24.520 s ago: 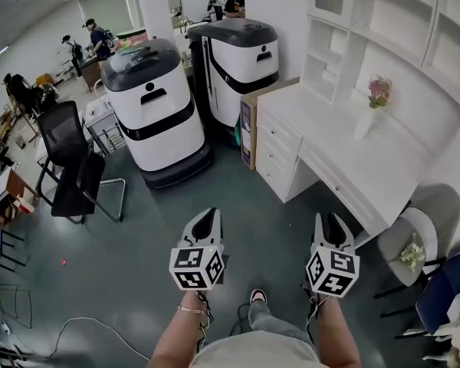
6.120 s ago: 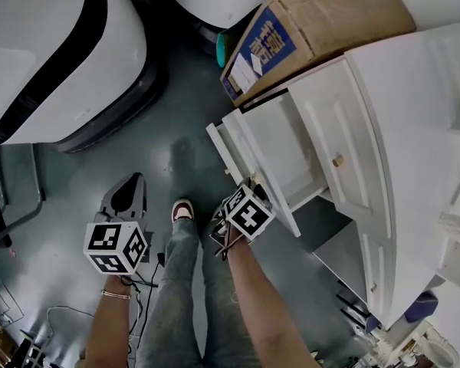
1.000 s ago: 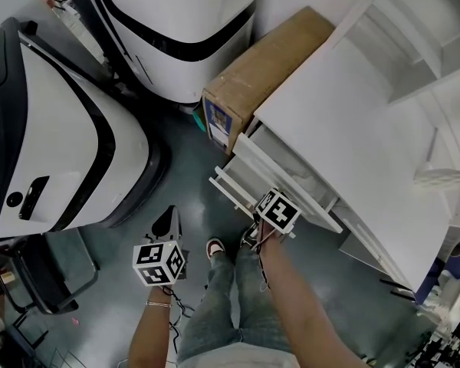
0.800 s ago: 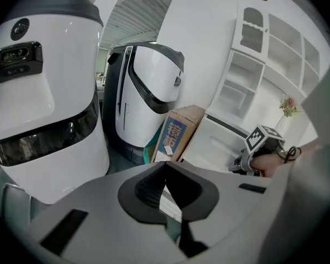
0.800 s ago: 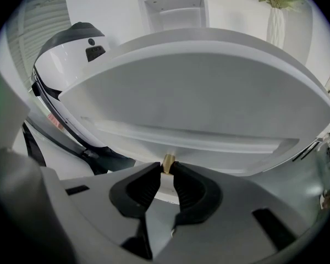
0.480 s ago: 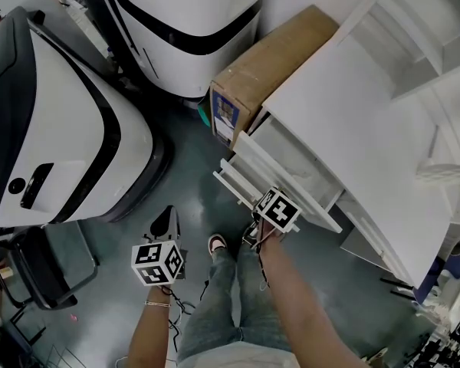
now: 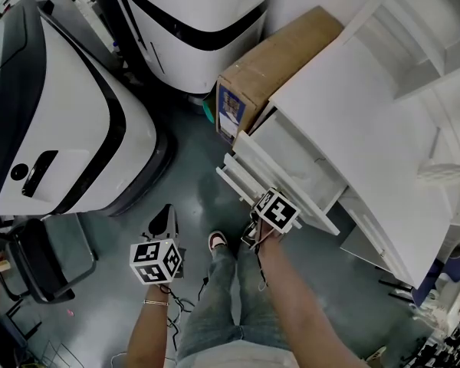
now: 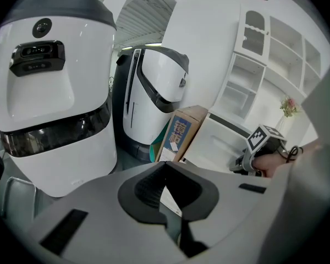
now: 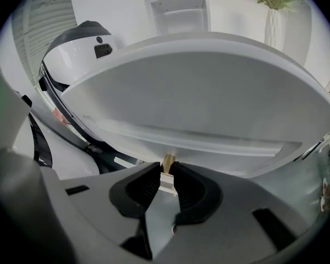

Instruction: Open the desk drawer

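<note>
The white desk [image 7: 353, 113] stands at the right of the head view. Its top drawer [image 7: 295, 163] is pulled out and shows a bare white inside. My right gripper [image 7: 270, 198] is at the drawer's front panel, mostly hidden under its marker cube. In the right gripper view the pads of my right gripper [image 9: 166, 176] pinch the small brass knob [image 9: 168, 161] on the drawer front [image 9: 209, 147]. My left gripper [image 7: 167, 213] hangs over the floor to the left, apart from the desk. The tips of my left gripper [image 8: 165, 166] meet with nothing between them.
A cardboard box [image 7: 268, 67] leans against the desk's left end. Two big white-and-black machines [image 7: 54, 129] [image 7: 199, 14] stand close by on the left and behind. A lower drawer front [image 7: 234, 184] juts out slightly. A black chair [image 7: 38, 271] is at the lower left.
The drawer has come further out of the desk with my right gripper still on its knob. My left gripper has drifted a little along with it.
</note>
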Demonstrator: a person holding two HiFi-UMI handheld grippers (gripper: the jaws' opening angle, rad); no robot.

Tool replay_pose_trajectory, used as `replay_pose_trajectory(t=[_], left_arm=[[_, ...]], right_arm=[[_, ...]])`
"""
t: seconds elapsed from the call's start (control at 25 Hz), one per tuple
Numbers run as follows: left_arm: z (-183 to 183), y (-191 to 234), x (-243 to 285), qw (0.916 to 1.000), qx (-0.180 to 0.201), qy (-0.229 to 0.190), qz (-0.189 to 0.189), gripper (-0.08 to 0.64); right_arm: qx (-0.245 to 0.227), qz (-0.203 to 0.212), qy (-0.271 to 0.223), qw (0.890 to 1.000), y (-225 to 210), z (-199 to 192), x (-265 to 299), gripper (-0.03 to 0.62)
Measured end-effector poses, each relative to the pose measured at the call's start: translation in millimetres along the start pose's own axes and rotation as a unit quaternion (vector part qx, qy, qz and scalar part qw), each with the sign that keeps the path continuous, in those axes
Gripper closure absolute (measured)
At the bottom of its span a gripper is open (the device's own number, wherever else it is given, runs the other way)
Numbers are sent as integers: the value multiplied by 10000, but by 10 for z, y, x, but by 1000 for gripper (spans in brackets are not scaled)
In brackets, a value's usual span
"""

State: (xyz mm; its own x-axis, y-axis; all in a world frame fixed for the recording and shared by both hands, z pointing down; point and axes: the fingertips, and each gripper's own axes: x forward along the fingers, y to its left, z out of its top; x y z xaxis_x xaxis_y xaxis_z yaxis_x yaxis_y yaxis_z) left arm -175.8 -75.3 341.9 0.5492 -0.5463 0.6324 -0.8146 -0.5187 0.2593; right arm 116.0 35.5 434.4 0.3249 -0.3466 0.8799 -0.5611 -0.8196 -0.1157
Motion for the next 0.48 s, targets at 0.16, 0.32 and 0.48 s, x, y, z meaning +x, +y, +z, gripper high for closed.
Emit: replay_pose_trajectory(t=[0.16, 0.32, 0.48], left_arm=[[-26, 5, -42, 10000, 6, -5, 9, 543], [-48, 19, -83, 10000, 2, -8, 42, 543], [-58, 3, -105, 10000, 0, -13, 59, 543]], right_arm=[[-38, 34, 6, 10000, 4, -11, -1, 508], [-91, 62, 11, 9999, 10, -17, -2, 506], [-173, 105, -12, 9998, 12, -10, -4, 503]])
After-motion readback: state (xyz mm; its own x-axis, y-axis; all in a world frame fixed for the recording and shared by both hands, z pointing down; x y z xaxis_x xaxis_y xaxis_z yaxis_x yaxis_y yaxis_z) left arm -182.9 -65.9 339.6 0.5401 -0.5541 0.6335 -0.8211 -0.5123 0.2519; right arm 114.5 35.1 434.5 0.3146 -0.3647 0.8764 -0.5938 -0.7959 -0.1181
